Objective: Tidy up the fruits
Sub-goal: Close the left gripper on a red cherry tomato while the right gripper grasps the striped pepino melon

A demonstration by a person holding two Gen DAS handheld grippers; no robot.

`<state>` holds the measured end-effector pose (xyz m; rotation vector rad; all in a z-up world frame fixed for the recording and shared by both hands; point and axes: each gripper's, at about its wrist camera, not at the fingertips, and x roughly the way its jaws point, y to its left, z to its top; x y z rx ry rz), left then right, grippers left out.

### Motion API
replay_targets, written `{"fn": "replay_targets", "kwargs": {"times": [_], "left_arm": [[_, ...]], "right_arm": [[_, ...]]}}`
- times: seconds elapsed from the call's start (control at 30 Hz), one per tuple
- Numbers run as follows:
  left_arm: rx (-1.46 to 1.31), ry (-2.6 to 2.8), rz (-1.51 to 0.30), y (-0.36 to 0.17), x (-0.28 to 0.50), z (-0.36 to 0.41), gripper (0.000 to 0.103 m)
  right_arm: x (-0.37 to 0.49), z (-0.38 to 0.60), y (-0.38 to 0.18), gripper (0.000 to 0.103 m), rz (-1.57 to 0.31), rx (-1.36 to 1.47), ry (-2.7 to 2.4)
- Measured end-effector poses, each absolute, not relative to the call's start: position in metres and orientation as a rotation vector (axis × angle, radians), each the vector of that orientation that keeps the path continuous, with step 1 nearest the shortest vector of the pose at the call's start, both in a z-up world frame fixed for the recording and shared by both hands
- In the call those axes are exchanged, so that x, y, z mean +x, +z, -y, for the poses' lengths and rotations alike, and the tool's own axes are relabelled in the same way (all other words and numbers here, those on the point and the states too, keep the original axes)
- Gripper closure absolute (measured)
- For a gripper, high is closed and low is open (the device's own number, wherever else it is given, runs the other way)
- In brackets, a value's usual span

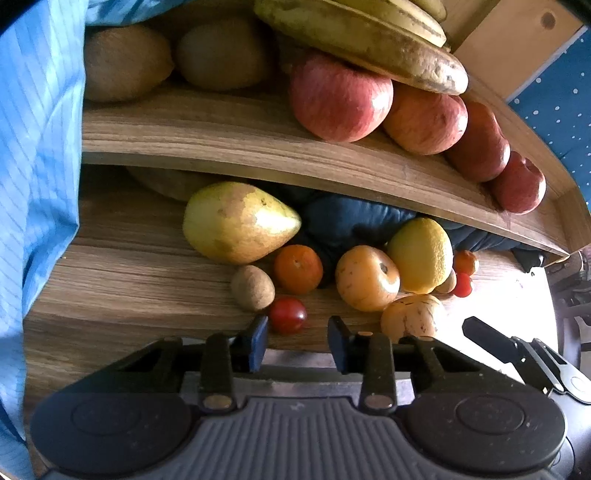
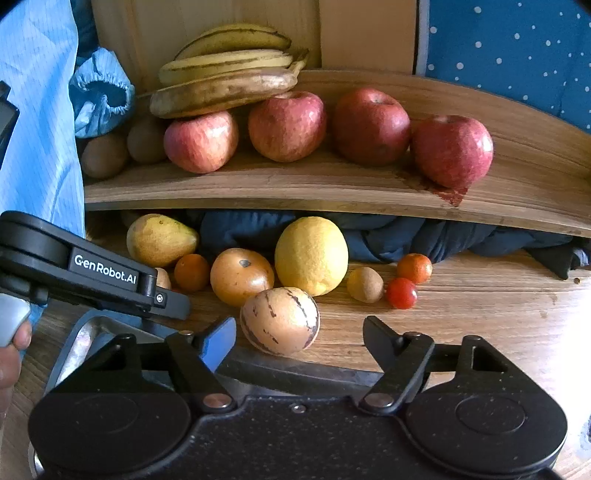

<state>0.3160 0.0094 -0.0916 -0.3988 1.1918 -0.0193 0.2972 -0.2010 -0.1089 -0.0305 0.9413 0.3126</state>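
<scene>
Left gripper [image 1: 297, 341] open w/ narrow gap, nothing between pads, red tomato [image 1: 287, 315] just ahead of tips. Right gripper [image 2: 299, 341] open wider, striped melon [image 2: 280, 320] between tips, not pinched. Loose fruit on table [image 2: 480, 314] under shelf [image 2: 295, 184]: pear [image 2: 159, 239], lemon [image 2: 311, 254], kiwi [image 2: 365, 284]. Apples [image 2: 286, 125] & bananas [image 2: 225, 83] up on shelf.

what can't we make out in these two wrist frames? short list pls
- Fruit under the shelf, left wrist view: a pale fruit behind the pear, mostly hidden by the shelf edge.
- Small brown fruit, right wrist view: mostly hidden by the left gripper's body.
- Metal tray, right wrist view: covered by both grippers; contents unseen.
- Bananas, left wrist view: cut off by the top edge.
</scene>
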Motion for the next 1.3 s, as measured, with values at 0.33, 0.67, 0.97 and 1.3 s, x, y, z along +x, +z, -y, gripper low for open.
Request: {"fn": "replay_targets", "kwargs": {"times": [0.33,0.67,0.97,1.3], "left_arm": [[-0.4,0.009,-1.206,-0.098,0.321,-0.012,0.068],[-0.401,0.012,-1.206,-0.1,0.324,-0.011,0.075],[-0.398,0.01,-1.205,-0.099,0.324,-0.011,0.077],[-0.382,-0.014,-1.191,-0.091,0.32,-0.007,0.077]], "right_arm": [[0.305,0.194,-0.117,0.03,-0.962,-0.022,0.344],[0.312,0.19,-0.123,0.035,-0.98,-0.018,0.374],[0.314,0.187,-0.125,0.048,-0.99,-0.007,0.396],[0.308,0.192,-0.119,0.048,-0.969,0.014,0.396]]}}
